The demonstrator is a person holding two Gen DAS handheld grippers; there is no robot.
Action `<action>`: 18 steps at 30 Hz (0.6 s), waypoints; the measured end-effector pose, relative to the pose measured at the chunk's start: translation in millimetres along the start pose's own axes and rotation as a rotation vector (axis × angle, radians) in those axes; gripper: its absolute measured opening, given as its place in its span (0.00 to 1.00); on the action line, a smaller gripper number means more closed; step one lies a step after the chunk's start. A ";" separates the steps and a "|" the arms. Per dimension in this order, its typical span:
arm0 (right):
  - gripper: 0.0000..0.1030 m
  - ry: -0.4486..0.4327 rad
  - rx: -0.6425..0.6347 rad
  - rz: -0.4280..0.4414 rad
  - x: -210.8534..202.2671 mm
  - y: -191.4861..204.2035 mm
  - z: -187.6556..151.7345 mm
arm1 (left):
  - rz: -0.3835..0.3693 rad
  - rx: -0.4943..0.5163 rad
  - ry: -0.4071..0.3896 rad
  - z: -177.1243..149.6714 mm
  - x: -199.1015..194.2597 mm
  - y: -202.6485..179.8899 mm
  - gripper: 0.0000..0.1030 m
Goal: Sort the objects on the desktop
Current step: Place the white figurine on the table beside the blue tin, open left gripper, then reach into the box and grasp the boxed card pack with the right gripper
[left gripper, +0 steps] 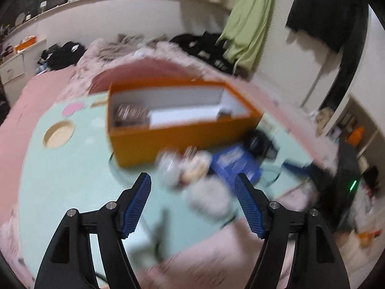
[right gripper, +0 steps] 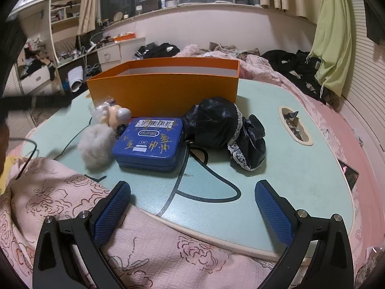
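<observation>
Holding both tools above the near edge of the pale green lap table (right gripper: 300,159), I find my right gripper (right gripper: 192,192) spread wide with nothing between its blue pads (right gripper: 273,210), over the pink floral quilt (right gripper: 48,207). My left gripper (left gripper: 192,187) is likewise parted and empty; its view is motion-blurred. Beyond the right tool a blue tin (right gripper: 149,142) lies flat on the table. Touching its left side is a grey fluffy pompom (right gripper: 96,144), with a small doll figure (right gripper: 113,115) just behind that. To the tin's right lies a black garment with white lace trim (right gripper: 223,130). Behind all of these stands the open orange box (right gripper: 166,86); the left view shows a dark patterned item (left gripper: 131,115) inside one end. Farther off, black clothes (right gripper: 293,65) lie on the bed, and a green garment (right gripper: 334,36) hangs by the wall.
</observation>
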State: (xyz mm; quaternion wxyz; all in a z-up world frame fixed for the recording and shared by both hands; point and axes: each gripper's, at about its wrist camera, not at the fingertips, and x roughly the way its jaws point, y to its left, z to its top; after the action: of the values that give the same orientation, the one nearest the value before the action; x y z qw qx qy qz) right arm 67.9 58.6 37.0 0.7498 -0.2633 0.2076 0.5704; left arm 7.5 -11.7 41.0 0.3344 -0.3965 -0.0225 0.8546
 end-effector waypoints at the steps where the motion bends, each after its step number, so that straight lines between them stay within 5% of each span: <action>1: 1.00 0.000 0.001 -0.001 0.0 0.4 0.1 | 0.016 0.011 0.028 -9.2 3.9 1.6 0.70; 4: 1.00 0.001 0.004 -0.005 0.0 0.4 0.1 | -0.011 0.055 0.128 -29.8 22.8 2.0 0.74; 6: 1.00 0.001 0.003 -0.009 0.3 0.6 0.5 | 0.072 0.144 0.109 -39.4 30.0 -3.0 0.91; 8: 1.00 0.004 0.006 -0.012 1.1 0.7 1.8 | 0.112 0.114 0.129 -39.2 38.9 0.5 0.98; 18: 1.00 0.018 0.035 -0.048 1.7 1.2 3.1 | 0.131 0.087 0.114 -39.3 46.5 7.0 1.00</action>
State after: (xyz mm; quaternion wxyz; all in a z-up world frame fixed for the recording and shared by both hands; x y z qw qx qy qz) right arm 67.3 62.1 38.2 0.7658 -0.2599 0.2179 0.5464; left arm 9.4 1.4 -18.8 0.2952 -0.4304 0.0595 0.8509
